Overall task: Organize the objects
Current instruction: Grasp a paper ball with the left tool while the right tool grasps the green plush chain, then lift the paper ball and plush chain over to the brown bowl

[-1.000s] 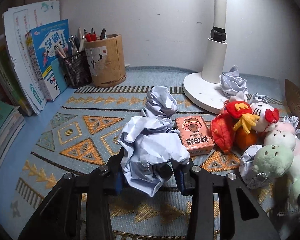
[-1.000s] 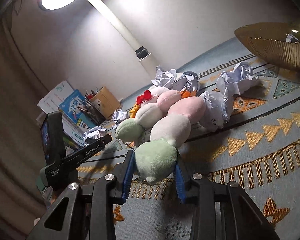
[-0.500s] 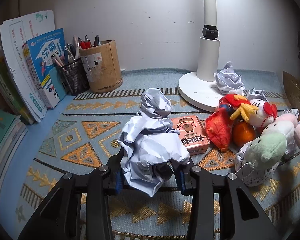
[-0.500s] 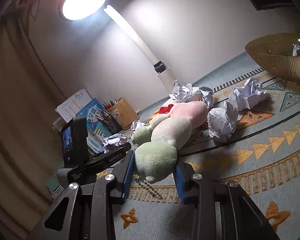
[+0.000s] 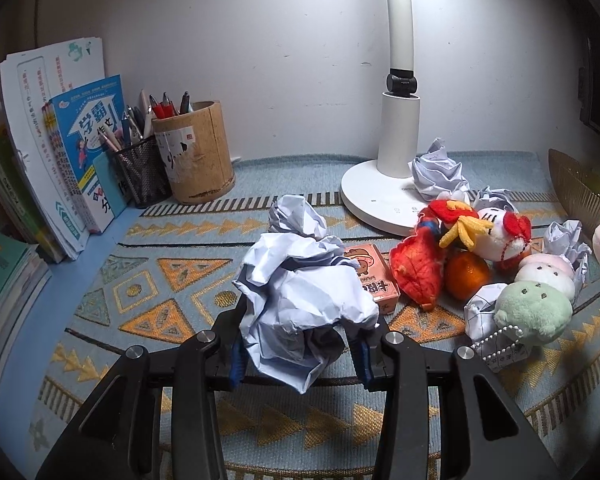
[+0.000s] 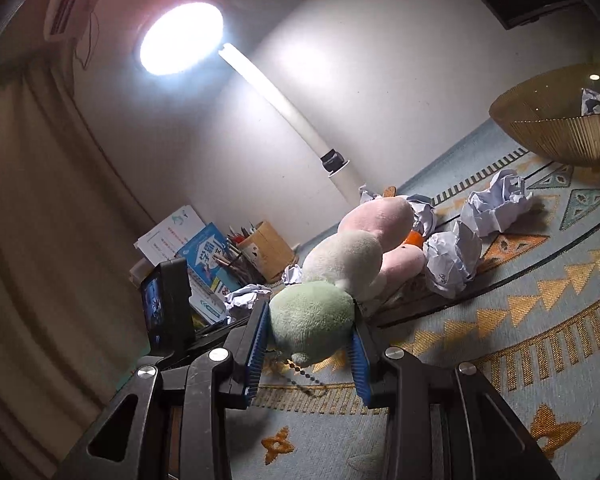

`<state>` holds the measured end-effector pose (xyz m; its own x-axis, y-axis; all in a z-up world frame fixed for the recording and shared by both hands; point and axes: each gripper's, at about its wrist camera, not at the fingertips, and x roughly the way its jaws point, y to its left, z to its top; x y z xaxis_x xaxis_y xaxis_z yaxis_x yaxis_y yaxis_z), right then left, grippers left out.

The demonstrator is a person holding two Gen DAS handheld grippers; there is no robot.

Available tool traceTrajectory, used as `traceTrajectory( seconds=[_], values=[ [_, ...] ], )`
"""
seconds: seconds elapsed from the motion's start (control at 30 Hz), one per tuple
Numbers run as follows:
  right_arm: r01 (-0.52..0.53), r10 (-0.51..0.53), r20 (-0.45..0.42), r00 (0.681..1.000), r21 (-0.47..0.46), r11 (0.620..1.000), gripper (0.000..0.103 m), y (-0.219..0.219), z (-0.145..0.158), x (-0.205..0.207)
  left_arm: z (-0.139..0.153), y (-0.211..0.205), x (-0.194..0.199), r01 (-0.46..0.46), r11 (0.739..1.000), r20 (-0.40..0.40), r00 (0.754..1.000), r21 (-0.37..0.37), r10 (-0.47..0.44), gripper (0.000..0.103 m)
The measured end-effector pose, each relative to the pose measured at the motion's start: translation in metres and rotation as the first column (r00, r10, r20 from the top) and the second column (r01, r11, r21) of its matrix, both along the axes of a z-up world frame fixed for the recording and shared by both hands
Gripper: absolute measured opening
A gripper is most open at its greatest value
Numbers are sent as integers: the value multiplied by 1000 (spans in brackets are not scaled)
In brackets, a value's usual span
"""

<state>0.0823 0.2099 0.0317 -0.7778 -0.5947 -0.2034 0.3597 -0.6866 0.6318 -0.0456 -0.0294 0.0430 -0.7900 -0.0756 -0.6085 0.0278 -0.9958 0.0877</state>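
Patterned blue-and-orange woven mat [image 5: 148, 280] covering the surface: bare stretch at left, books and pen holders along the far left edge. Left gripper [image 5: 300, 350]: jaws clenched on a crumpled white paper ball [image 5: 300, 300], raised above the mat. Right gripper [image 6: 308, 354]: jaws grasping the green end of a soft pastel segmented plush caterpillar [image 6: 312, 316], beside the ribbed gold bowl [image 6: 556, 128].

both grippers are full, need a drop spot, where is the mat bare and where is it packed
Bare mat runs from the book stack to the held crumpled paper, and another bare strip lies near the right gripper. The crowded part is around the lamp base: plush toys, orange, paper balls.
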Motion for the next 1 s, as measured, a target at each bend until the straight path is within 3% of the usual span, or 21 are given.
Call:
traceTrajectory(
  seconds=[0.43, 0.73, 0.83, 1.0],
  values=[
    [-33, 33, -4, 999, -38, 999, 36, 4, -2, 1, 0, -2, 0, 3, 1000, -2, 1000, 27, -3, 40],
    [-24, 24, 23, 999, -29, 999, 36, 5, -2, -1, 1, -19, 4, -84, 992, -9, 996, 91, 85, 39],
    [-42, 42, -1, 999, 14, 999, 36, 7, 16, -1, 2, -11, 10, -71, 992, 23, 997, 103, 69, 39],
    [-50, 53, -69, 996, 36, 998, 36, 31, 58, -8, 29, 23, 18, -5, 996, -43, 999, 89, 9, 39]
  ],
)
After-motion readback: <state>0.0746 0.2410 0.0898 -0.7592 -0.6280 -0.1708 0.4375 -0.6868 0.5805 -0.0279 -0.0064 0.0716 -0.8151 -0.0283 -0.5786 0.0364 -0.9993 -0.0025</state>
